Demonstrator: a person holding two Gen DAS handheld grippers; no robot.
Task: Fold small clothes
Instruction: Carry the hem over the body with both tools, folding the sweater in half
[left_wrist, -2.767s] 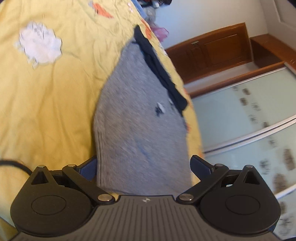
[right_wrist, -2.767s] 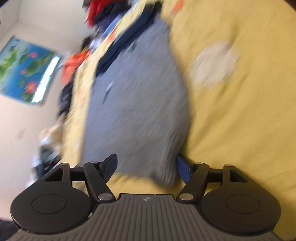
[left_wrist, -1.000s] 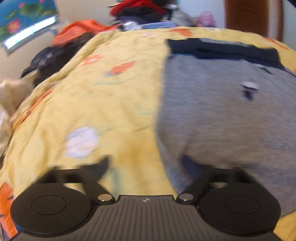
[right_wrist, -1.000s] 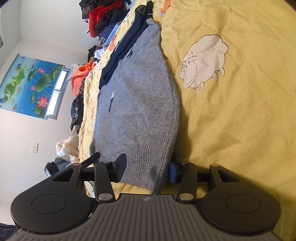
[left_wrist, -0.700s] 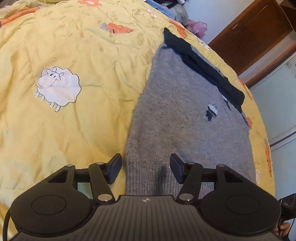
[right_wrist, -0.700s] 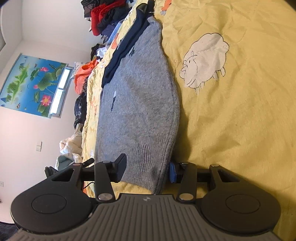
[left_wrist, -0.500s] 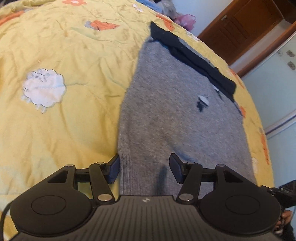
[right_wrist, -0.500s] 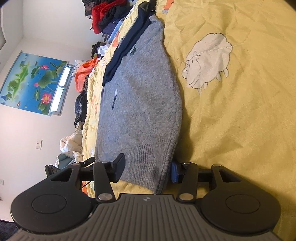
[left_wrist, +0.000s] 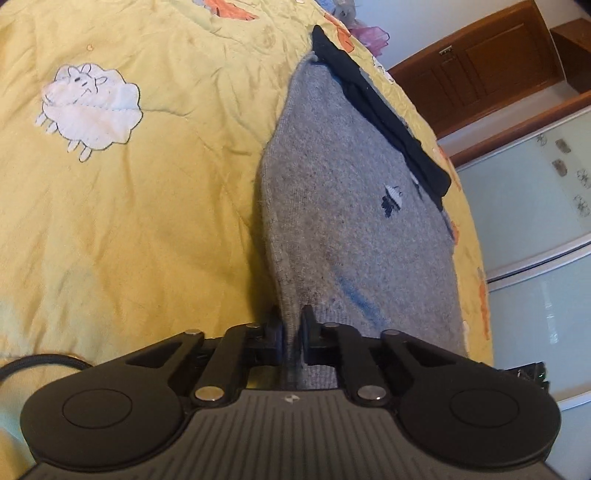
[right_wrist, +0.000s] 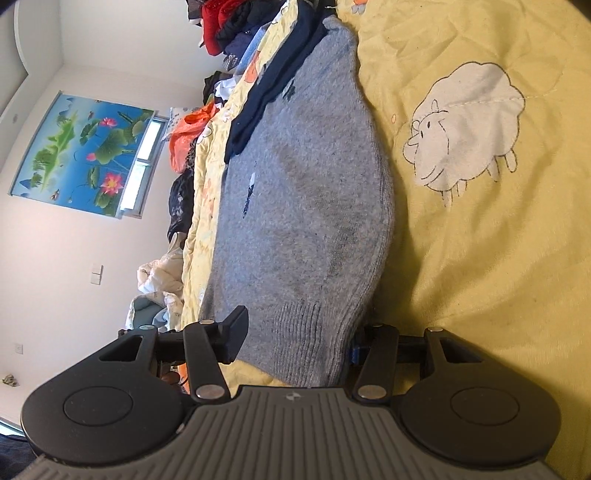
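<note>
While the sweater (left_wrist: 343, 221) lies flat on the quilt (left_wrist: 129, 203), its ribbed hem is pinched by the closed left gripper (left_wrist: 291, 332); the right gripper (right_wrist: 295, 339) is spread wide around the hem.

The left gripper (left_wrist: 292, 332) is matte black plastic: 2 round housings, each with a shallow circular recess, flank a ribbed grey centre plate bearing a small white logo. 2 slotted link arms on each side pivot on silver screws, with smaller silver screw heads at their outer ends. A black cable (left_wrist: 40, 363) loops off its left side. The right gripper (right_wrist: 295, 341) has the same build, and its right finger (right_wrist: 355, 350) shows blue.
</note>
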